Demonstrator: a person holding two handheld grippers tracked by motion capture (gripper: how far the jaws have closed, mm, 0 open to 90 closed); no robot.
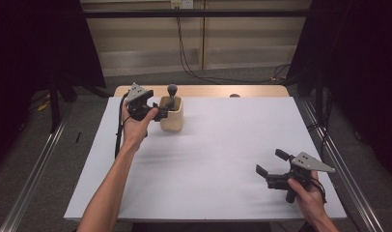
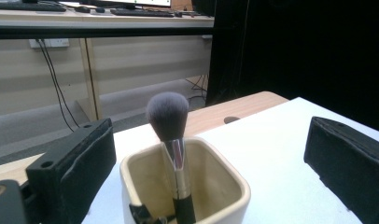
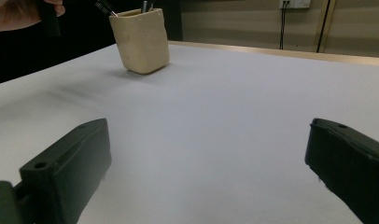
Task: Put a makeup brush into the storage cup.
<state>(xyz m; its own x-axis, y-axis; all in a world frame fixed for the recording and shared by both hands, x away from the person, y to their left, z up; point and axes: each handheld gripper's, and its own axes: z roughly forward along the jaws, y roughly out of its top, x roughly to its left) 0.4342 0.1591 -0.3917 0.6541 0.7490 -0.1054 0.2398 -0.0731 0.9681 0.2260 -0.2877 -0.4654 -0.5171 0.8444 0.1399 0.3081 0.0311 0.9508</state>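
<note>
A cream square cup (image 1: 174,118) stands at the back left of the white table (image 1: 218,159). A makeup brush (image 1: 172,91) with a dark fluffy head stands upright in it. My left gripper (image 1: 155,112) hovers just left of the cup, open. In the left gripper view its jaws (image 2: 204,135) flank the cup (image 2: 225,186) without touching, and the brush (image 2: 169,116) rises between them with another dark item low inside. My right gripper (image 1: 270,161) is open above the table's front right, with nothing between its jaws (image 3: 208,140). From the right gripper view the cup (image 3: 142,41) stands far off.
A wooden desk edge (image 1: 203,91) with a round hole (image 1: 234,95) runs behind the white table. Cables (image 1: 194,72) trail on the floor beyond. Metal rails (image 1: 35,169) line both sides. Dark curtains (image 1: 368,72) close in left and right.
</note>
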